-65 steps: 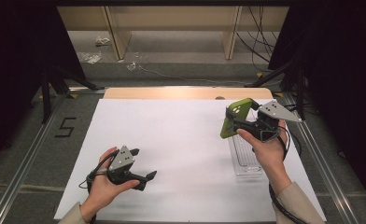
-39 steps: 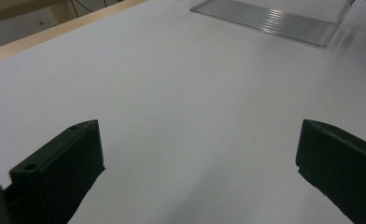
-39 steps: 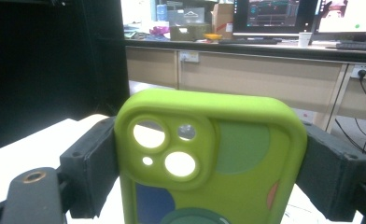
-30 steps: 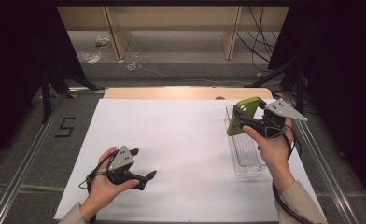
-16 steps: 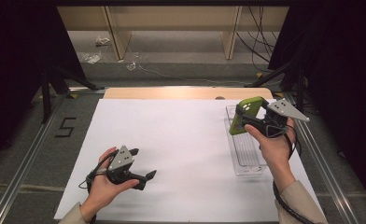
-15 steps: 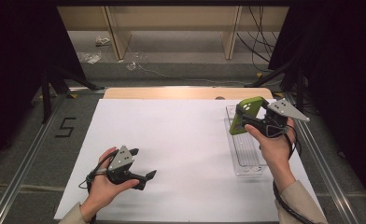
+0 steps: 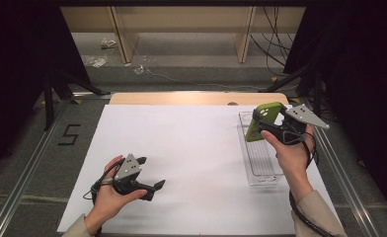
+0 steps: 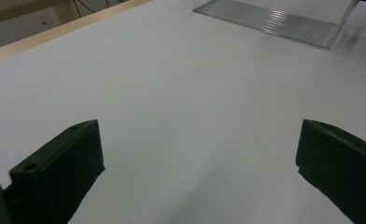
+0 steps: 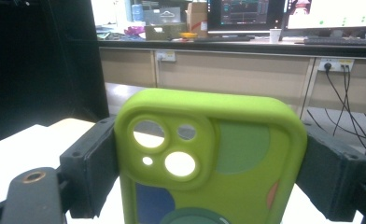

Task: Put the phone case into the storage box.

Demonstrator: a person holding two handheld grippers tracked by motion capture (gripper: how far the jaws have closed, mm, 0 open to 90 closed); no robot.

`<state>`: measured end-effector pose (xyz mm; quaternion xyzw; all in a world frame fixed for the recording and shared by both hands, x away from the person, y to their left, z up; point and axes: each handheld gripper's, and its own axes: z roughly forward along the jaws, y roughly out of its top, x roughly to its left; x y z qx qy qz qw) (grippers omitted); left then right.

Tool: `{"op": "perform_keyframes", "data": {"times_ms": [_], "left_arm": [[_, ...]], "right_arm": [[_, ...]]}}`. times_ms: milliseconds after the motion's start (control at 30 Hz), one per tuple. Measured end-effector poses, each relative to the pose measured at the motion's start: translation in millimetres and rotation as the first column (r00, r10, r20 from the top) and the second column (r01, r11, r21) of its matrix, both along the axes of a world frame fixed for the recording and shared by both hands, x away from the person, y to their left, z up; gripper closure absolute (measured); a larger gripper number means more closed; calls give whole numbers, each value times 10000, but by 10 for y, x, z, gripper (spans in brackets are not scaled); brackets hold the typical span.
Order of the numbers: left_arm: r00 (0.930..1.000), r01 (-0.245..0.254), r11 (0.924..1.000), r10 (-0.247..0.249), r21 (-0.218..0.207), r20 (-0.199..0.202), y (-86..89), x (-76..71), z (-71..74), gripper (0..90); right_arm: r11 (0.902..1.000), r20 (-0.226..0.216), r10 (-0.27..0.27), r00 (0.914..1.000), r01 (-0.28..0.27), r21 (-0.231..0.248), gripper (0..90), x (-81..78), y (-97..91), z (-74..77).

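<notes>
The right tool [image 7: 268, 129] grips a green phone case [image 7: 260, 121] across its width. In the right gripper view the two jaws press on the long edges of the case [image 9: 209, 158], camera cut-outs uppermost. The case is held upright in the air above the far end of a clear tray [image 7: 260, 170], at about 3 o'clock on the desk [image 7: 191, 143].

The left tool [image 7: 149, 185] rests low at about 7 o'clock with its jaws wide apart and nothing between them; in the left gripper view there is bare white desk [image 8: 195, 116] ahead and the tray [image 8: 274, 21] farther off.

The step in hand appears to be placing the case into the tray.

1. Tilt the case until its long axis matches the tray's long axis.
2. Lower it inside the walls; a clear rim is hard to judge, so descend slowly.
3. Let the case settle flat on the ribbed floor before releasing.
4. Spread the jaws fully, then lift straight up to avoid dragging the case.
5. Keep the left tool well apart, or steady the tray if it slides.
</notes>
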<state>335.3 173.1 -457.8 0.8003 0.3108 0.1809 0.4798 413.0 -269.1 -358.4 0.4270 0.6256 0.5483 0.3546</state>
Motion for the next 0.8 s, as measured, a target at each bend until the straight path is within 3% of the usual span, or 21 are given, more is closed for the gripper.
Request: {"op": "perform_keyframes", "data": {"times_ms": [800], "left_arm": [[10000,-52,10000,52,33,20,10,6,-1,5]], "right_arm": [[9986,-5,-511,9987,511,-113,168,60,-75,-63]]}}
